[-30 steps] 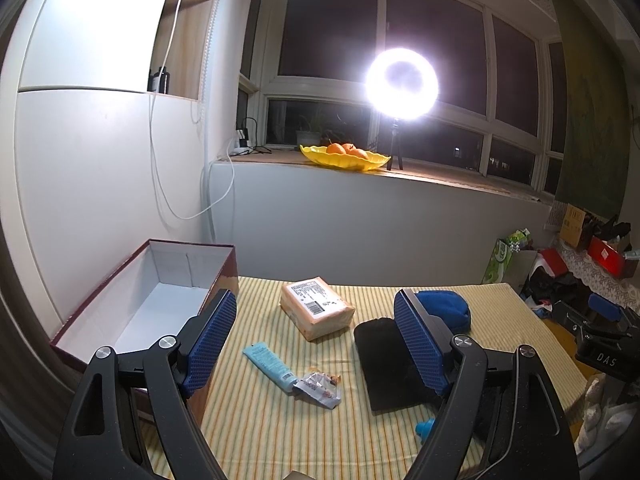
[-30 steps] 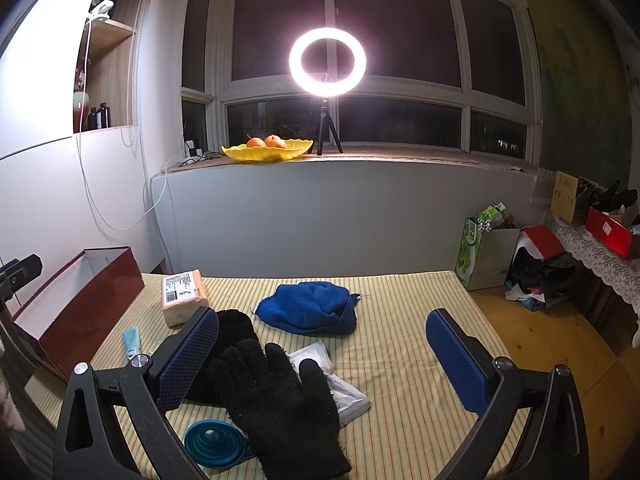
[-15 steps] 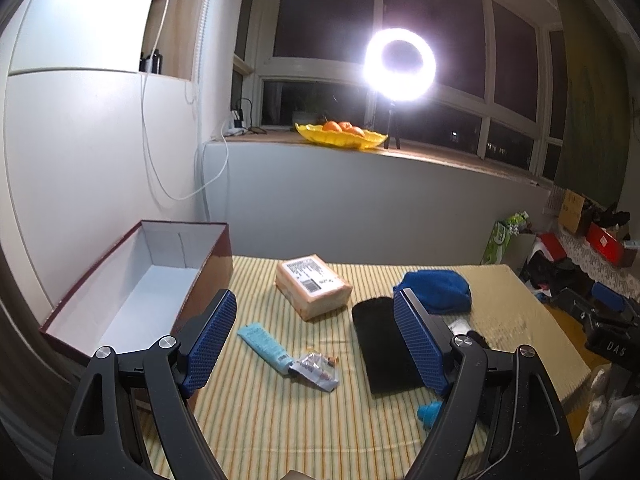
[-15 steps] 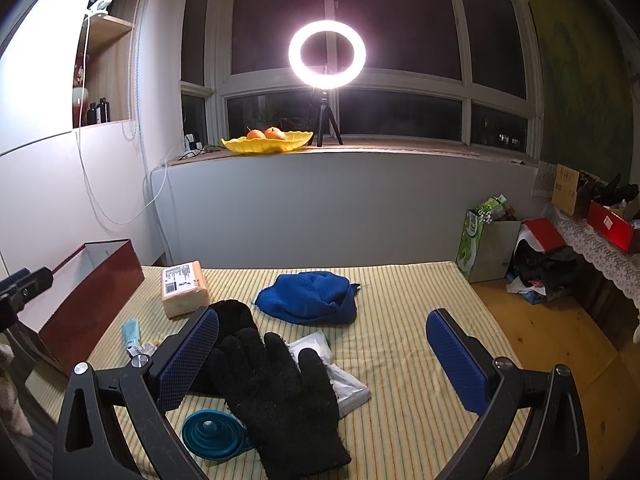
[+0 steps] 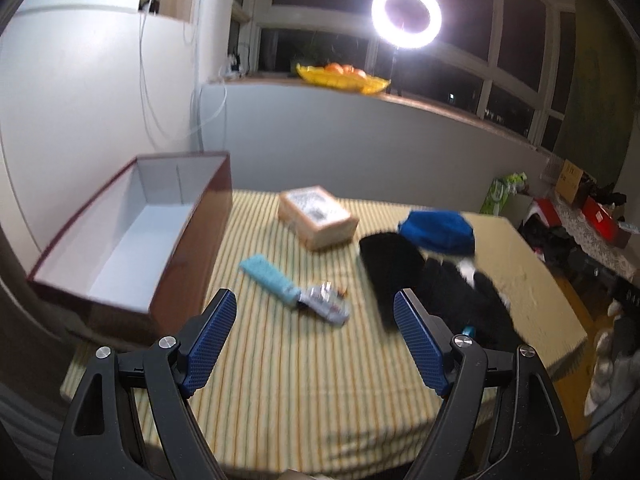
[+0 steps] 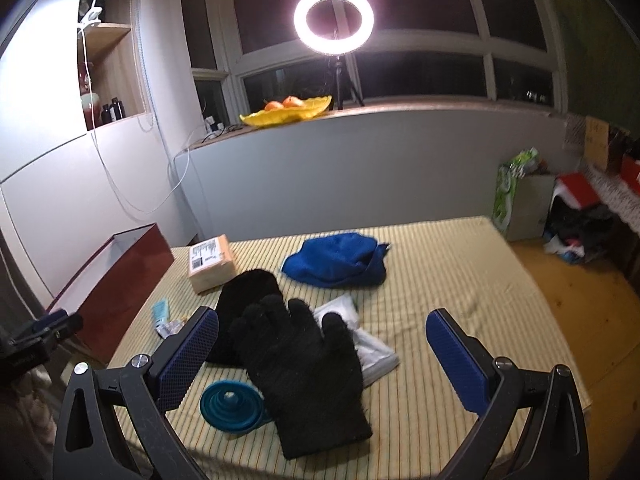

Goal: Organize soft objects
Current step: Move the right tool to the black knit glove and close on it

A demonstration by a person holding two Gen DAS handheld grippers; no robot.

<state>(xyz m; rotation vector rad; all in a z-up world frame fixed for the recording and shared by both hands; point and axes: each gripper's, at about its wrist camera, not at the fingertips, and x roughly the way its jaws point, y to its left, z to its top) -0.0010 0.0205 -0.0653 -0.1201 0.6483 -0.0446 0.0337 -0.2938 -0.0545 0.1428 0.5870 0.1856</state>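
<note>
A black glove [image 6: 300, 364] lies on the striped table just ahead of my right gripper [image 6: 322, 364], partly over a second black soft item [image 6: 244, 292]. A blue knit hat [image 6: 340, 260] lies beyond them. In the left wrist view the blue hat [image 5: 438, 230] and the black items [image 5: 394, 264] lie to the right. An open dark-red box [image 5: 132, 232] with a white inside stands at the left. My left gripper [image 5: 316, 344] is open and empty above the table's near part. My right gripper is open and empty.
A tan package [image 5: 318, 222], a light-blue tube [image 5: 268, 276] and a small wrapper [image 5: 324, 304] lie mid-table. A teal collapsible funnel [image 6: 232, 406] and a clear plastic bag [image 6: 360, 340] lie by the glove. A yellow fruit bowl [image 6: 286, 114] and a ring light [image 6: 334, 20] stand on the sill.
Both grippers have tilted down and pulled back a little, so more of the table shows. Both stay open. The objects on the table have not moved.
</note>
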